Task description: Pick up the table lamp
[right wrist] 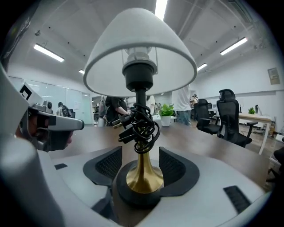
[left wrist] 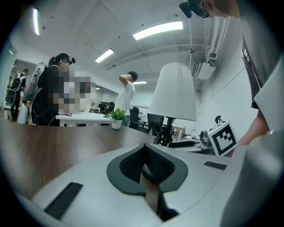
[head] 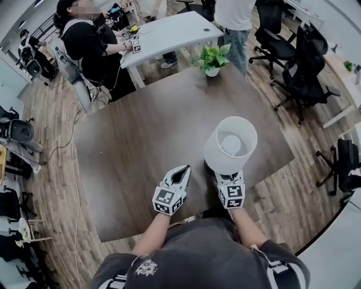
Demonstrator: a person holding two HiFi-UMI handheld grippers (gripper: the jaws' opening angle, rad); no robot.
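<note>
The table lamp (head: 230,144) stands upright on the dark wooden table (head: 141,135), near its front right. It has a white shade (right wrist: 140,48), a brass stem (right wrist: 143,170) on a black foot, and its black cord (right wrist: 140,124) is bundled round the stem. My right gripper (head: 225,176) is open, one jaw on either side of the brass stem, with gaps between the pads and the stem. My left gripper (head: 181,176) is shut and empty, low over the table to the left of the lamp. In the left gripper view the lamp (left wrist: 174,91) rises ahead and to the right.
A small potted plant (head: 212,59) sits at the table's far edge. Behind it are a white desk (head: 169,31), a seated person (head: 87,42) and a standing person (head: 234,17). Black office chairs (head: 304,73) stand at the right. Cables (head: 70,113) lie on the floor at the left.
</note>
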